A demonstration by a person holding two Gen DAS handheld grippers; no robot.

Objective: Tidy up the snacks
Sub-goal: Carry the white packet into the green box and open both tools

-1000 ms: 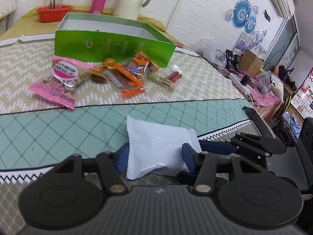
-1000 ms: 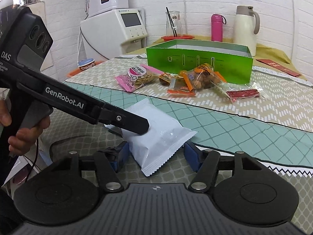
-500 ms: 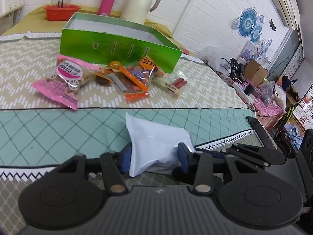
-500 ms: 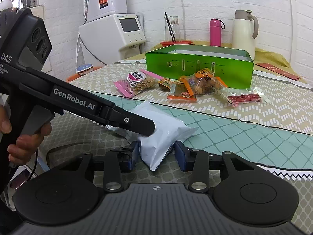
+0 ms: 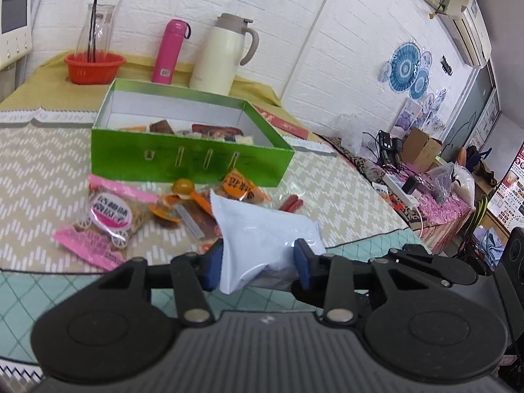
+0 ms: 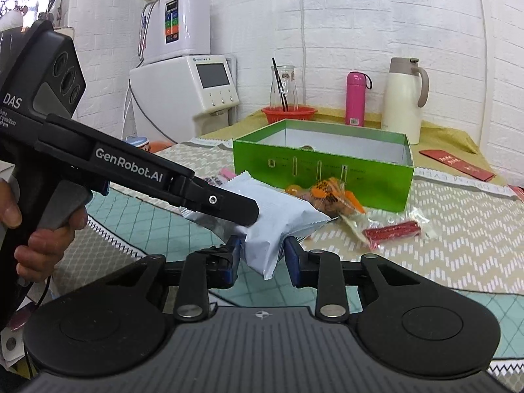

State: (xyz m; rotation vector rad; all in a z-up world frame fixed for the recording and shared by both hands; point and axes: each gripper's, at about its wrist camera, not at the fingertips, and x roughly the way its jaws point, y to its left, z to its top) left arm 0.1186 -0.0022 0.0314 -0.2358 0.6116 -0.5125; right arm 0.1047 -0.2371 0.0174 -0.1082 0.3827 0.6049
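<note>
Both grippers pinch one white snack packet, lifted off the table: the left gripper grips its near end, the right gripper its lower corner, each pointing level toward the far edge. Beyond, loose snacks lie before the green box, which holds several snacks inside

You see a plain white snack packet, puffed and tilted, raised above the table. Beyond it stands the open green box, snacks already inside, with a pink-labelled packet and orange ones lying before it.
</note>
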